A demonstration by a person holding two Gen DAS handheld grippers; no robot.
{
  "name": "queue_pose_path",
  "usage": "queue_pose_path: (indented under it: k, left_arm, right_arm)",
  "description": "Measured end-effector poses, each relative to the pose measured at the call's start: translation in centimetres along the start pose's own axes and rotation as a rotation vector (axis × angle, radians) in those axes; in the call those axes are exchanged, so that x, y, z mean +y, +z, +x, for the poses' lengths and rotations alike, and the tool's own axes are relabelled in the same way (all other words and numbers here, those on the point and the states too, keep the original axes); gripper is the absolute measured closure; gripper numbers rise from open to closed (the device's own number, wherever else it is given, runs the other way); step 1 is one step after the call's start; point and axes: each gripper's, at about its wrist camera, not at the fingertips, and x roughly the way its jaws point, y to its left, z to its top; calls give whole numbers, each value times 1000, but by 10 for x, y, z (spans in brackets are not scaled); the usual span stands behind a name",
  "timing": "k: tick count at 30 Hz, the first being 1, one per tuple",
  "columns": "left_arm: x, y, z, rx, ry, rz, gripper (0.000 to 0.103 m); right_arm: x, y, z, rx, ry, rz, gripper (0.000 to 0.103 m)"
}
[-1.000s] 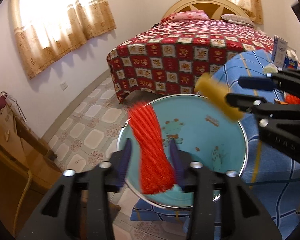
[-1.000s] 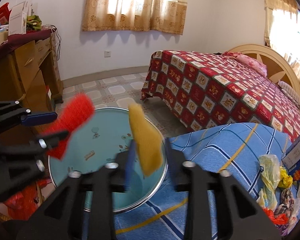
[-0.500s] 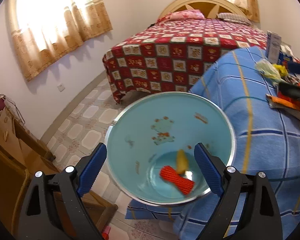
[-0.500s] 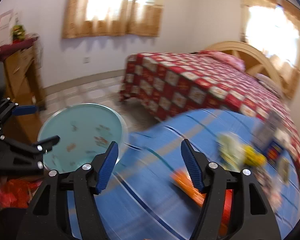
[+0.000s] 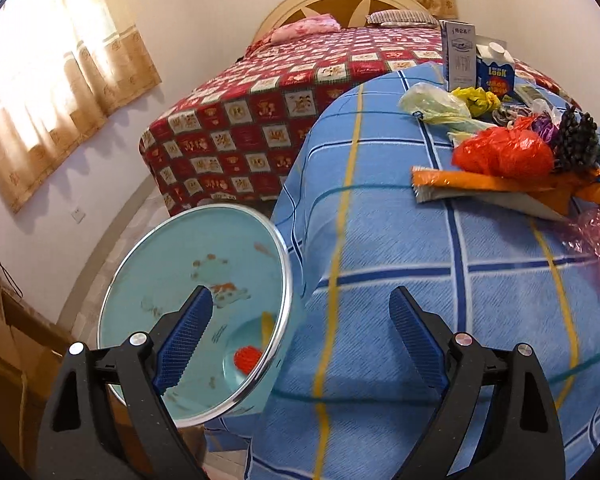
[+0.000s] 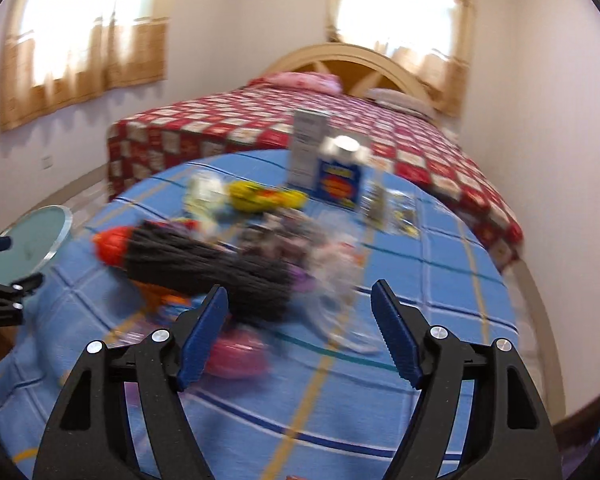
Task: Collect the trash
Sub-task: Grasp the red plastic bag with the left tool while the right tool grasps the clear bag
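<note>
A light blue basin [image 5: 156,276] with a metal rim stands beside the table at the left. A red mesh piece [image 5: 247,358] and a yellow piece [image 5: 266,324] lie in its bottom. My left gripper [image 5: 300,334] is open and empty over the table's near edge, right of the basin. Trash lies on the blue checked tablecloth [image 5: 400,240]: a red bag [image 5: 504,154], an orange wrapper [image 5: 480,182], a black mesh [image 5: 578,140], a pale green bag [image 5: 436,106]. My right gripper [image 6: 300,332] is open and empty, just in front of the black mesh [image 6: 208,268]; that view is blurred.
Two cartons [image 5: 494,72] stand at the table's far edge. A pink plastic piece [image 6: 236,356] lies near my right gripper. A bed with a red patterned cover [image 5: 300,92] is behind the table. A wooden cabinet [image 5: 4,344] stands at the far left.
Both grippers opened and dropped the red and yellow pieces into the basin. Both have since swung right, toward the trash pile on the table.
</note>
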Motion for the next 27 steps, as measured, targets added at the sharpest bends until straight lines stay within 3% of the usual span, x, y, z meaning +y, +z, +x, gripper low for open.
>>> queue_pose_path:
  k: [6,12,19,23,27]
  left_arm:
    - [-8,15,-4,-6,-19,-12,15]
    - [-38,45,-25,-86,-86,-6,15]
    - [-81,68,-34,-129,-176,29,15]
    - [-98,67,-15,-88,-189,55,15]
    - [-88,64,1,-25,-234,21,42]
  right_arm:
    - [-47,-13,22,56,-68,97,30]
    - [-71,-26,22,72,-114,141,30]
    - [-83,-40,14,71,-120,163,30]
    - [-79,-39,14,65,-100,166,30]
    - [-73,-36,12,53,-83,158,30]
